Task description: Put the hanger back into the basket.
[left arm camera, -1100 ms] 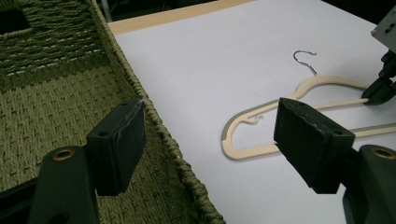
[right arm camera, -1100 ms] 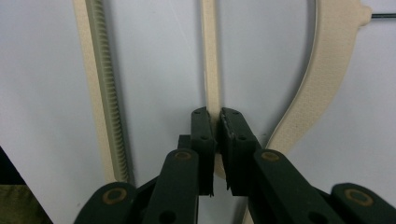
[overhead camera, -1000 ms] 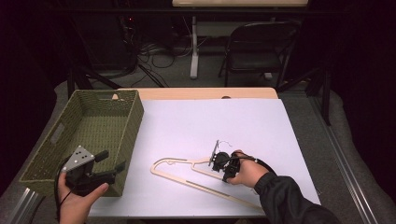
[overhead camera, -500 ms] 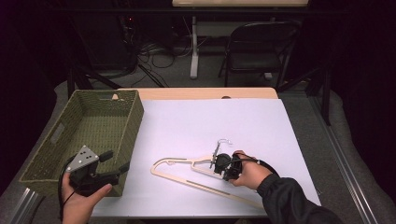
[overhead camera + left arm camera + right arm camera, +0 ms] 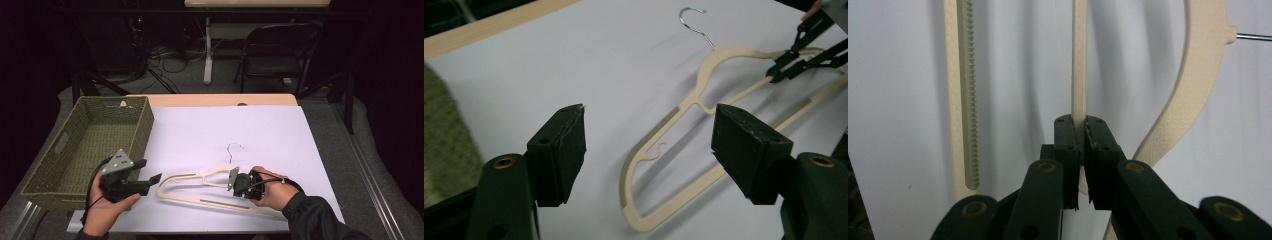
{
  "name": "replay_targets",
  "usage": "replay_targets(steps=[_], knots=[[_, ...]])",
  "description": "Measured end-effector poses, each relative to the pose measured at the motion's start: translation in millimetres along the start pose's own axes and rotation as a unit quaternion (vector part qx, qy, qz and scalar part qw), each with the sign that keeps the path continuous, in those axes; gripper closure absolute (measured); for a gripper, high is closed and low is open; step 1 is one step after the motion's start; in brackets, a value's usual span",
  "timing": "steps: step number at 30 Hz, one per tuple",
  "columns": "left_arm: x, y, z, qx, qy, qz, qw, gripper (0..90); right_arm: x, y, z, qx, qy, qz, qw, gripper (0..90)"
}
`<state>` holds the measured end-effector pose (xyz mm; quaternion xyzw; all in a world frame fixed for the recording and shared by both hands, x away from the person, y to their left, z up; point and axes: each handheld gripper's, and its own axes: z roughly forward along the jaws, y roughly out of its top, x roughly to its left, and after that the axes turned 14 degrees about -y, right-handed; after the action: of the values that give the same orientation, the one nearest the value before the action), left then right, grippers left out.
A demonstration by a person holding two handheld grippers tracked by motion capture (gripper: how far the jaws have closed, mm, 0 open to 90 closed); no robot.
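A cream hanger (image 5: pixel 186 176) with a metal hook lies on the white sheet (image 5: pixel 225 130), near the table's front. My right gripper (image 5: pixel 231 179) is shut on the hanger's thin inner bar (image 5: pixel 1079 60), just below the hook, with both pads pressed on it (image 5: pixel 1082 120). My left gripper (image 5: pixel 151 169) is open a short way from the hanger's left end. Its jaws have just been closing a little, with nothing between them (image 5: pixel 649 125). In the left gripper view the curved end of the hanger (image 5: pixel 684 107) lies ahead of the jaws, with the right gripper (image 5: pixel 776 74) farther off on the bar.
A green woven basket (image 5: pixel 142 130) stands at the left of the table, right beside my left hand. Bare white sheet stretches behind the hanger to the wooden table edge (image 5: pixel 210 100). A folding chair (image 5: pixel 275 55) and cables are on the floor beyond.
My left gripper has moved right, from in front of the basket towards the hanger's left end. The right hand has shifted slightly, still gripping the hanger.
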<state>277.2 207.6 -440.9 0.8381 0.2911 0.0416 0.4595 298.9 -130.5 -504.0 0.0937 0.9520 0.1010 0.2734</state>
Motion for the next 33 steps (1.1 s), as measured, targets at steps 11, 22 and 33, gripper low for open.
replay_targets(steps=[11, 22, 33], knots=[[7.2, 31.1, 77.0, 0.08, -0.085, 0.008, 0.9931, 29.7, 4.2, 3.0, -14.9, -0.021, -0.035, -0.027, 0.9988, 85.5], [9.6, 34.6, 125.6, 0.154, -0.155, 0.016, 0.9758, 37.0, 6.3, 6.2, -16.7, -0.025, -0.039, -0.039, 0.9982, 85.5], [18.4, 32.2, 143.7, 0.187, -0.178, -0.003, 0.9661, 35.9, 9.2, 7.3, -14.4, -0.025, -0.045, -0.048, 0.9975, 85.5]])
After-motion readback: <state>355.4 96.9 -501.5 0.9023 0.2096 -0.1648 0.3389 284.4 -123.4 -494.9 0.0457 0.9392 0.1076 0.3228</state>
